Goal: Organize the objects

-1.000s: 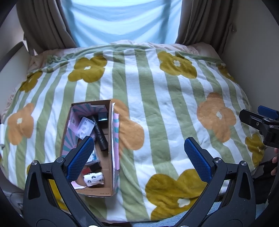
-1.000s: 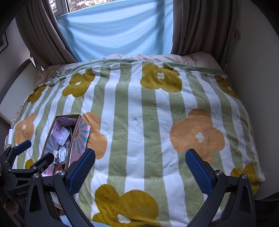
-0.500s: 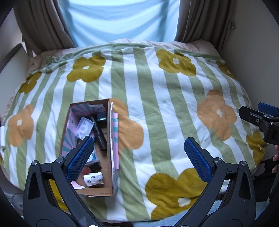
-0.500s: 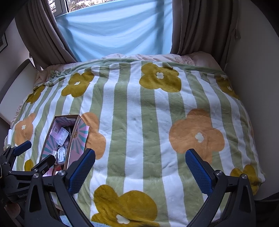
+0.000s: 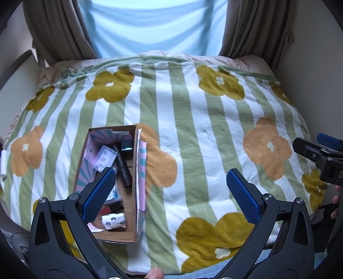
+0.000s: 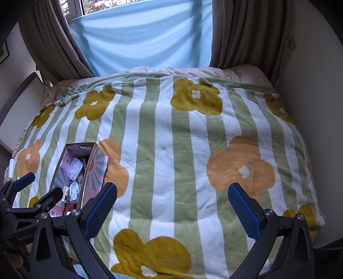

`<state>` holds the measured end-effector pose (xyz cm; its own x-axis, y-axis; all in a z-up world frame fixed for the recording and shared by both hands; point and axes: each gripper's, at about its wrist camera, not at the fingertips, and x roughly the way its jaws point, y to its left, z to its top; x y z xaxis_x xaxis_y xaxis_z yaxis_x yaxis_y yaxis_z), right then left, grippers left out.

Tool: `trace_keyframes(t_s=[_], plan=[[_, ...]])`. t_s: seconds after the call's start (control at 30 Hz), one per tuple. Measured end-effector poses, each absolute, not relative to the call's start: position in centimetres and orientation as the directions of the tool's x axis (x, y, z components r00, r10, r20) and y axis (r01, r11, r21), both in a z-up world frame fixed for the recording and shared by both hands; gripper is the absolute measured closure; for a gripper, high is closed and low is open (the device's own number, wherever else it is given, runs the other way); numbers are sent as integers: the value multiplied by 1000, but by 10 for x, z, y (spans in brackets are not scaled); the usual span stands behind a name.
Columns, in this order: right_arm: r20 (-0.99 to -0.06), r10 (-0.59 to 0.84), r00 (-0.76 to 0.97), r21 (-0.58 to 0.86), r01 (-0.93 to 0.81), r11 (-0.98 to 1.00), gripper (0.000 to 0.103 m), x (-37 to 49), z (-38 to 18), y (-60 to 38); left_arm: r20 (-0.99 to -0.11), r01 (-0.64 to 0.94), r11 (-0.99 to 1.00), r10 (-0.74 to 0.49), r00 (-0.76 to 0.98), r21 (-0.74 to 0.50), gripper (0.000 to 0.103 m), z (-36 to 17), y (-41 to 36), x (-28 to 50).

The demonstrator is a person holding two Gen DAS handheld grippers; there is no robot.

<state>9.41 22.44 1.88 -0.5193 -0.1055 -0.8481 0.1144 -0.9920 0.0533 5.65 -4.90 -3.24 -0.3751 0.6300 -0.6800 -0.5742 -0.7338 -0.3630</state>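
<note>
Nothing moved | left gripper (image 5: 170, 188) jaws wide, empty above cardboard box (image 5: 135, 182) | right gripper (image 6: 172, 201) jaws wide, empty

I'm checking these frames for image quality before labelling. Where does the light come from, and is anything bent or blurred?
Left wrist view: backlit by the pale blue window covering, so the blanket is soft and evenly lit; fisheye bows the curtains and darkens corners; the cardboard box stays sharp. Right wrist view: same backlight, brightest at the bare window strip; edges curve; the left gripper sits dim at the frame edge.
</note>
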Motion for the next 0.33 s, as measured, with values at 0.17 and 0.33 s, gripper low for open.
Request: trace_keyframes(t_s=[0.17, 0.33], plan=[[-849, -104, -518, 53, 113, -992, 1, 94, 19, 225, -685, -567, -737, 627, -370, -368, 0, -34, -47, 55], [-849, -103, -518, 53, 110, -993, 1, 94, 19, 224, -682, -559, -737, 632, -369, -380, 0, -37, -48, 54]])
